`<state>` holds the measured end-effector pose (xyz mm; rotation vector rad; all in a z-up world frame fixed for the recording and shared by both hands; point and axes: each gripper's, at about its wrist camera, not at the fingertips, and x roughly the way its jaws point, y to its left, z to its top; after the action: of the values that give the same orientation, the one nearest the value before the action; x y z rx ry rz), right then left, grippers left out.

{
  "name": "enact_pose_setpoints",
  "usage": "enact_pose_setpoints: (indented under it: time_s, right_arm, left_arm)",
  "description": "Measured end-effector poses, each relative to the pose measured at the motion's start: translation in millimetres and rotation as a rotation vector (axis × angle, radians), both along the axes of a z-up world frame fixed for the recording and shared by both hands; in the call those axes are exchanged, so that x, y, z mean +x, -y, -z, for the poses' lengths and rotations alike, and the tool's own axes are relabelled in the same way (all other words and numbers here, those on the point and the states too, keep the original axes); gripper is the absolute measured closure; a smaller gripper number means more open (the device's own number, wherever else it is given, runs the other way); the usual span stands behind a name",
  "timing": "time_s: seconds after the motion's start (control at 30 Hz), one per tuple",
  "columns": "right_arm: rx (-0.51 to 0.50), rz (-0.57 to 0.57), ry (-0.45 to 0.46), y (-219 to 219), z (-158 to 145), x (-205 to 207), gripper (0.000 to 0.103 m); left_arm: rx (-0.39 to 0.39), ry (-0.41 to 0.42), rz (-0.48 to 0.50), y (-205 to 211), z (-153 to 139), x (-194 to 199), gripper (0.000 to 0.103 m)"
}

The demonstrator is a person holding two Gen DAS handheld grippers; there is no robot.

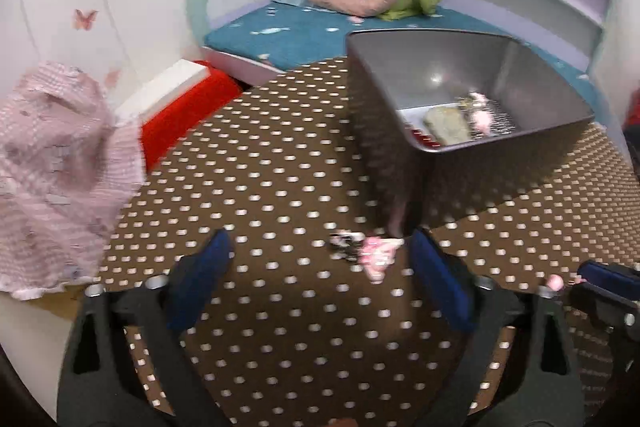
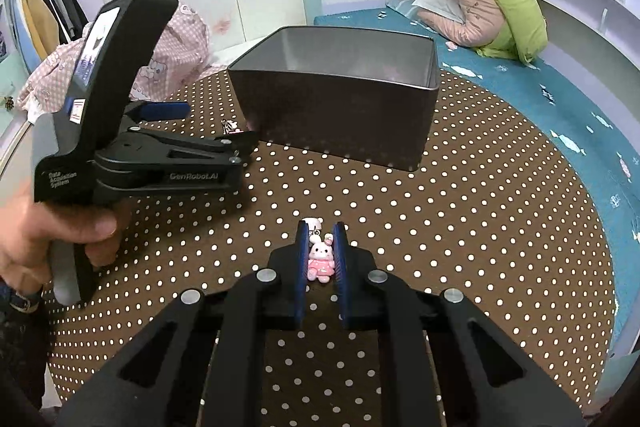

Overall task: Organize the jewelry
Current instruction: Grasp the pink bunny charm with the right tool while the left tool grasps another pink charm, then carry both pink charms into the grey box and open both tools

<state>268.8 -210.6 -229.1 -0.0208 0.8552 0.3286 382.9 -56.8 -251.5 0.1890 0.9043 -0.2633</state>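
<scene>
With my right gripper (image 2: 321, 259) pinched on the pink bunny charm (image 2: 319, 261) above the dotted table (image 2: 480, 227) and my left gripper (image 1: 320, 267) wide open, empty, near another charm (image 1: 376, 253), next I'd carry the bunny over the tin's (image 2: 340, 107) rim and release.
</scene>
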Motion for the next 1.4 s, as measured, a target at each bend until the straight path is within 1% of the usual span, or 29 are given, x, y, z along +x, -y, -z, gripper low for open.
enact_pose_setpoints:
  time_s: [0.03,0.07,0.13,0.17,0.23,0.33,0.4,0.5,0.63,0.8,0.87,1.03,1.2,1.3,1.4]
  right_arm:
    - [0.001,0.000,0.001,1,0,-1,0.092]
    - [0.002,0.000,0.002,1,-1,-1,0.092]
    - [0.005,0.000,0.004,4,-1,-2,0.092]
    - [0.006,0.000,0.005,3,-2,-2,0.092]
    - [0.006,0.000,0.007,4,-3,-3,0.092]
    - [0.008,0.002,0.010,6,-4,-6,0.092]
    - [0.007,0.003,0.012,7,-6,-7,0.092]
    - [0.011,0.003,0.015,9,-9,-10,0.092]
    - [0.021,0.001,0.027,13,-19,-12,0.092]
    - [0.031,-0.006,0.060,16,-41,-14,0.092]
    - [0.027,-0.008,0.079,17,-51,-14,0.092]
    - [0.025,-0.015,0.142,20,-89,-9,0.092]
    - [0.013,-0.020,0.197,20,-125,6,0.092]
    - [0.022,-0.028,0.212,20,-142,20,0.092]
    - [0.018,-0.036,0.213,20,-154,37,0.092]
  left_arm:
    - [-0.028,-0.013,0.008,-1,-1,0,0.039]
    - [-0.023,-0.010,0.015,1,-1,-1,0.043]
    - [-0.028,-0.007,0.042,4,-3,-6,0.063]
    - [-0.031,-0.008,0.050,6,-3,-8,0.068]
    - [-0.053,-0.014,0.061,5,-3,-12,0.081]
    - [-0.107,-0.028,0.079,0,-4,-20,0.081]
    - [-0.126,-0.027,0.090,-3,-4,-27,0.081]
    - [-0.139,-0.017,0.090,-9,-7,-35,0.081]
    - [-0.151,0.011,0.089,-16,-19,-48,0.081]
    - [-0.169,0.063,0.092,-25,-46,-64,0.081]
    - [-0.175,0.094,0.093,-28,-62,-69,0.081]
    - [-0.203,0.151,0.103,-28,-96,-76,0.081]
    - [-0.215,0.194,0.109,-20,-127,-68,0.081]
    - [-0.250,0.201,0.113,-14,-144,-57,0.081]
    - [-0.257,0.210,0.112,-6,-157,-42,0.081]
